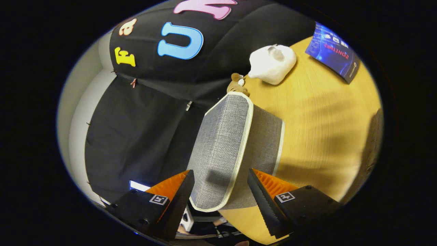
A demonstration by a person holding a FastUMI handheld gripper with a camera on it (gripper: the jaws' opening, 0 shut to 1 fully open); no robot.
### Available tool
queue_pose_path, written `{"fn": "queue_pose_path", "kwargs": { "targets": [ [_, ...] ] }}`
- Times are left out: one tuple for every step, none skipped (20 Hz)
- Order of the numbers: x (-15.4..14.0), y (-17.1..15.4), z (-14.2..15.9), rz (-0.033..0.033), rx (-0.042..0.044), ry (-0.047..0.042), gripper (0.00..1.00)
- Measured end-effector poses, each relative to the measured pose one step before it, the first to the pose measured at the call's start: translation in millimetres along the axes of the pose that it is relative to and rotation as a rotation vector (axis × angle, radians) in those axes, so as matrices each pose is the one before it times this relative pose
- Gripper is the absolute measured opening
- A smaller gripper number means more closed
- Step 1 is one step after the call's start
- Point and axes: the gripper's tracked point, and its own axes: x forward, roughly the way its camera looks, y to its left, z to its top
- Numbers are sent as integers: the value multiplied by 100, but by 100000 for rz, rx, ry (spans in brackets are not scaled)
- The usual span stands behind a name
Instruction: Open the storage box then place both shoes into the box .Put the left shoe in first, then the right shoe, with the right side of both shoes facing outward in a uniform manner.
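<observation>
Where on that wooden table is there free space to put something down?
Bare wood lies between the grey fabric storage box, the white cloth bundle and the blue booklet. It is crowded near the open fingers, where the box sits between them, and by the small brown plush toy.

one grey fabric storage box with cream trim, its lid lying between the two fingers of the single tongs, which stand apart around it without pressing. one wooden table. one white fluffy thing, one small brown plush toy and one blue booklet lie on the table.
</observation>
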Motion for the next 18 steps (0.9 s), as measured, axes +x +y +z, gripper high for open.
{"fn": "queue_pose_path", "kwargs": {
  "targets": [
    [75,158,92,3909,4870,688,98],
    [163,-152,121,2877,4353,522,98],
    [537,-535,93,659,3982,425,97],
    [326,-585,18,489,2977,447,96],
    [356,-414,48,322,1571,221,96],
    [258,-207,-80,721,1027,133,96],
    [-59,75,-191,1403,1628,633,96],
    [179,261,-78,2003,2244,263,96],
    [83,441,-9,2510,2398,329,96],
    [-67,435,15,2176,1253,-249,96],
    [139,65,130,587,716,-50,95],
    [25,-111,-141,-240,1373,677,85],
    [46,-94,-277,-676,-323,1076,76],
    [4,-921,-1,-2638,-1532,28,58],
    [-256,-214,244,-416,1363,-596,41],
    [-404,577,116,1380,-376,-826,30],
    [-579,786,271,1693,-2701,-1798,20],
    [-336,395,310,-198,-3446,-2306,13]
  ]
}}
